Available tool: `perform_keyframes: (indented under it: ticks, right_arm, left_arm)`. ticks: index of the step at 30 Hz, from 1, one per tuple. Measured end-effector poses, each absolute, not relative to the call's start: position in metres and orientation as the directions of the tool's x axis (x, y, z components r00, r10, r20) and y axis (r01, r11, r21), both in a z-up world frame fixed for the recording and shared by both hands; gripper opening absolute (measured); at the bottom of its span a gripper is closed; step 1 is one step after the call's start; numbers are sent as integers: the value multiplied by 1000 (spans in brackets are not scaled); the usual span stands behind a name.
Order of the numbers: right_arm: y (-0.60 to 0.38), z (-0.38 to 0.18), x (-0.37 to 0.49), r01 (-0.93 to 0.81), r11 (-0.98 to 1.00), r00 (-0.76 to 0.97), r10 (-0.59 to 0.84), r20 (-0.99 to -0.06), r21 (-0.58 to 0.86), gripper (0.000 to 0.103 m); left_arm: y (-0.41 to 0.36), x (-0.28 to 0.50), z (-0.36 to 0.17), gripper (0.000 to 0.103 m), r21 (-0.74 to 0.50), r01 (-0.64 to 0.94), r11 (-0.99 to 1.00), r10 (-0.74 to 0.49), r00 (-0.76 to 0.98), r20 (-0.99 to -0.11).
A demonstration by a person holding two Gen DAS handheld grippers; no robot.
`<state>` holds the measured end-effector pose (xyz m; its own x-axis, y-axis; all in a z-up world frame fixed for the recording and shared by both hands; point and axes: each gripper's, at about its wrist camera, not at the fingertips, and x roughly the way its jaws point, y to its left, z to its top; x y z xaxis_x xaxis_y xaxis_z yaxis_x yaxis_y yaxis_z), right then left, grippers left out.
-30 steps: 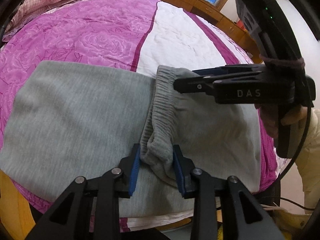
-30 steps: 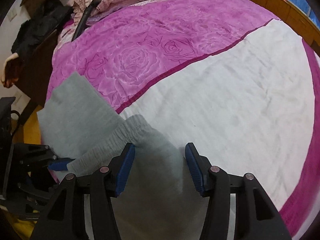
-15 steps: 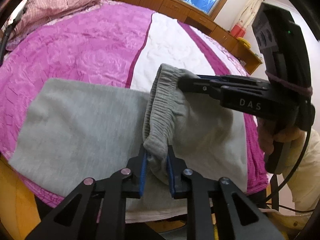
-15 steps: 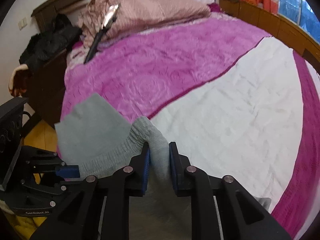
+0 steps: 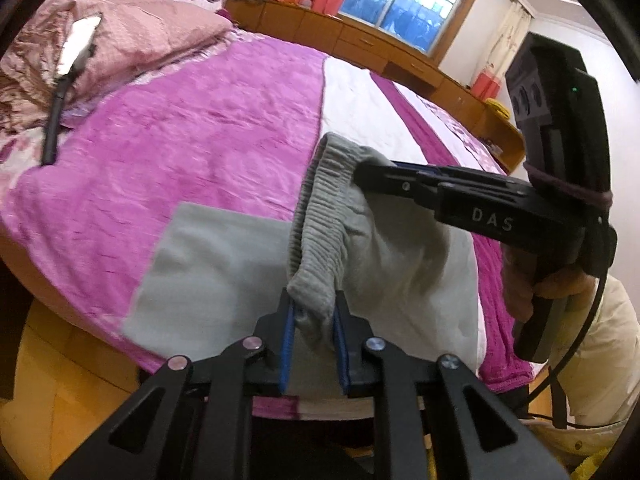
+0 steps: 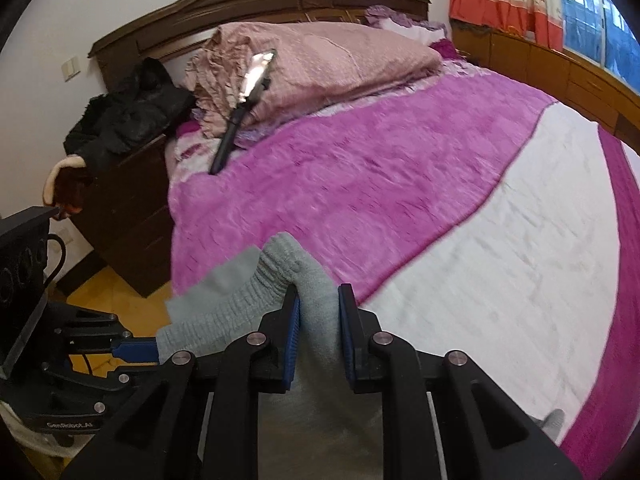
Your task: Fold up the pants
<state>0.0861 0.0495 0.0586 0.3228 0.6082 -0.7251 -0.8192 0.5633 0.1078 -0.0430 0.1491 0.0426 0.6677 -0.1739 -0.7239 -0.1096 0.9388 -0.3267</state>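
The grey sweatpants (image 5: 224, 264) lie at the near edge of the bed, with the ribbed waistband (image 5: 320, 208) lifted off the cover. My left gripper (image 5: 314, 320) is shut on the near end of the waistband. My right gripper (image 5: 360, 172) comes in from the right and is shut on the far end. In the right wrist view my right gripper (image 6: 318, 312) pinches the grey waistband (image 6: 276, 276), and the left gripper (image 6: 148, 350) holds its other end at lower left. The lower pants hang out of sight.
The bed has a magenta and white cover (image 5: 192, 128). Pink pillows (image 6: 320, 64) and a long black-handled tool (image 6: 236, 120) lie near the dark headboard. A dark nightstand (image 6: 128, 208) with black clothes stands at the left. Wooden cabinets (image 5: 360, 40) run under the window.
Both grippers closed on the waistband ends and lifted it up off the bed. The pants have been drawn up and toward the near edge.
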Motion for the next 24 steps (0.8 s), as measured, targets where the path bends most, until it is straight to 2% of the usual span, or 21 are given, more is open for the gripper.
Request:
perform_keyframes:
  ticks: [11,19,22,24]
  right_arm:
    - [127,46,85,-855,498,238,625,-744,145,11]
    - [174,6,99,-849,505,187,564,-804,156,12]
    - [179,-9,101,-839,521,186,546,-817,158,16]
    - [179,-15,102,-830,532,185,543,-819,165,19]
  left_arm:
    - [205,-62,44,18,-297,-230,927,-67,677,-733]
    - [244,-53,10,19,-311,-301,901,-64,618,-783]
    - [248,-52,-5,22,-301,-330,895,-55,586,-809]
    - [251,-53,-14,30,-288,-341,895,-52,562,-825]
